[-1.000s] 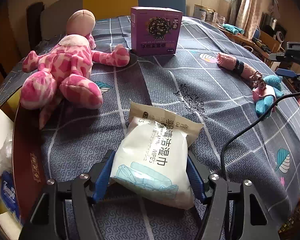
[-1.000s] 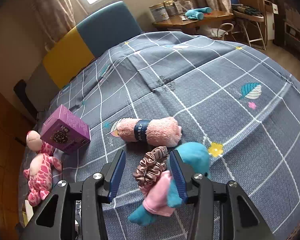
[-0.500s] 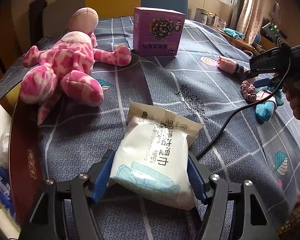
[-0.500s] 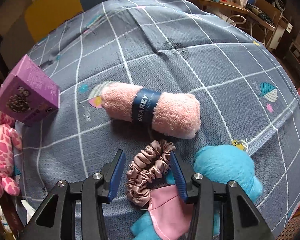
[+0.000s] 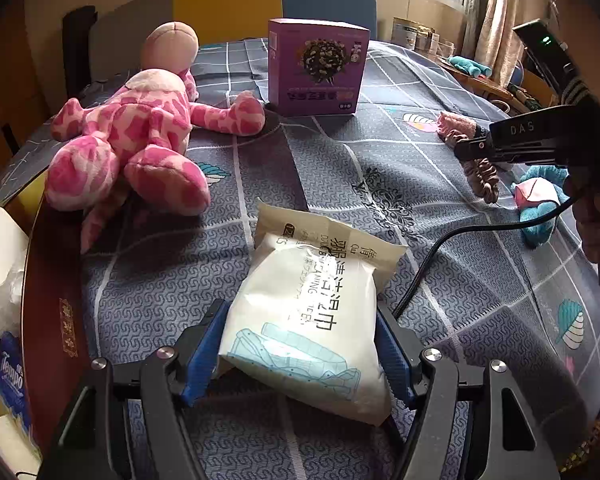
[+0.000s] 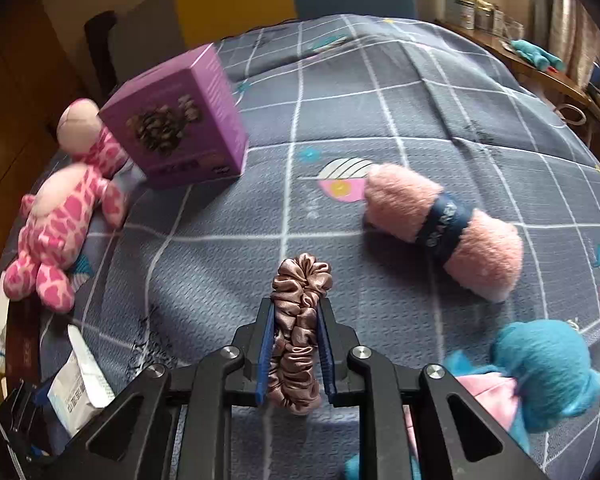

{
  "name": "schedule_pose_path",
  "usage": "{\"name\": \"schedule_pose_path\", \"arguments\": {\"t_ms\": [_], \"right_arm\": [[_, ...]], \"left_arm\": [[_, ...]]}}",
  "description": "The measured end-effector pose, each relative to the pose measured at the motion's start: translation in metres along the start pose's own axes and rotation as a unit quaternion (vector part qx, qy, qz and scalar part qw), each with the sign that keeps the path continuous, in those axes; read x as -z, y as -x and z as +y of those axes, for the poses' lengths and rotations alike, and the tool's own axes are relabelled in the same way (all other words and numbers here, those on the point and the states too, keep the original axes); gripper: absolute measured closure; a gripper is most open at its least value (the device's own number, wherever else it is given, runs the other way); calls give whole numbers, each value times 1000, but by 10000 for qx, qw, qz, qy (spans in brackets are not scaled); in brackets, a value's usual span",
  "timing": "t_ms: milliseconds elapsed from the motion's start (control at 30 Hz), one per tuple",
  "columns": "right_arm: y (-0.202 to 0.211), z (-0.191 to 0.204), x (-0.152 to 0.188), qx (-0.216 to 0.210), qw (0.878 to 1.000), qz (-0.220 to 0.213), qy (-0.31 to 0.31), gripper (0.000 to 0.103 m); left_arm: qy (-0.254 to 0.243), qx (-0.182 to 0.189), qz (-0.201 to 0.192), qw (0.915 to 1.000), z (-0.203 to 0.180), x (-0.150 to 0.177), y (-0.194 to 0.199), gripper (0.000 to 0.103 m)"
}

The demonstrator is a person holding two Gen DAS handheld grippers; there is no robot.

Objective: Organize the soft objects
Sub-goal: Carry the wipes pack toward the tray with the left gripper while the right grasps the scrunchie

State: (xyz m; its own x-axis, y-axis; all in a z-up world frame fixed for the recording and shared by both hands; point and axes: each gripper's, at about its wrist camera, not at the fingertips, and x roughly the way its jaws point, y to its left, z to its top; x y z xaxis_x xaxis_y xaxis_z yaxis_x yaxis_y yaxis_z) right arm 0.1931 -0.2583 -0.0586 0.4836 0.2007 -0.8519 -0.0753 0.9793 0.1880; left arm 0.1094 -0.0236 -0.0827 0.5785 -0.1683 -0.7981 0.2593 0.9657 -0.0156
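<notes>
Right wrist view: the right gripper [image 6: 295, 354] is clamped on a ruffled, glossy mauve-brown satin scrunchie [image 6: 298, 328], squeezed narrow.

Left wrist view: the left gripper [image 5: 300, 354] grips a white wipes pack [image 5: 304, 316].

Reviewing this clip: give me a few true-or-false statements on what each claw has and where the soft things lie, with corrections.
1. The right claw is shut on the satin scrunchie. True; it has just closed on it.
2. The left claw grips the pink plush toy. False: a wet wipes pack sits between its pads; the toy lies apart on the bedspread.
3. The purple box lies flat on its face. False: it stands upright.
4. The rolled pink towel wears a dark blue band. True.
</notes>
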Motion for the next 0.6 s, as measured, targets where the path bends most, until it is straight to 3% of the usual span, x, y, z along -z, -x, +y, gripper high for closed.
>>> {"name": "schedule_pose_path", "arguments": {"t_ms": [133, 267, 400, 600], "right_arm": [[-23, 9, 4, -61, 9987, 500, 61, 83], [-29, 2, 3, -200, 9984, 521, -77, 82], [-31, 2, 6, -306, 9987, 402, 67, 73], [-33, 13, 11, -149, 9983, 340, 449, 73]], "left_arm": [[33, -69, -41, 10000, 0, 2, 1, 32], [36, -98, -63, 9999, -1, 3, 2, 32], [35, -132, -64, 9999, -1, 3, 2, 33], [225, -159, -26, 9996, 7, 0, 10, 36]]}}
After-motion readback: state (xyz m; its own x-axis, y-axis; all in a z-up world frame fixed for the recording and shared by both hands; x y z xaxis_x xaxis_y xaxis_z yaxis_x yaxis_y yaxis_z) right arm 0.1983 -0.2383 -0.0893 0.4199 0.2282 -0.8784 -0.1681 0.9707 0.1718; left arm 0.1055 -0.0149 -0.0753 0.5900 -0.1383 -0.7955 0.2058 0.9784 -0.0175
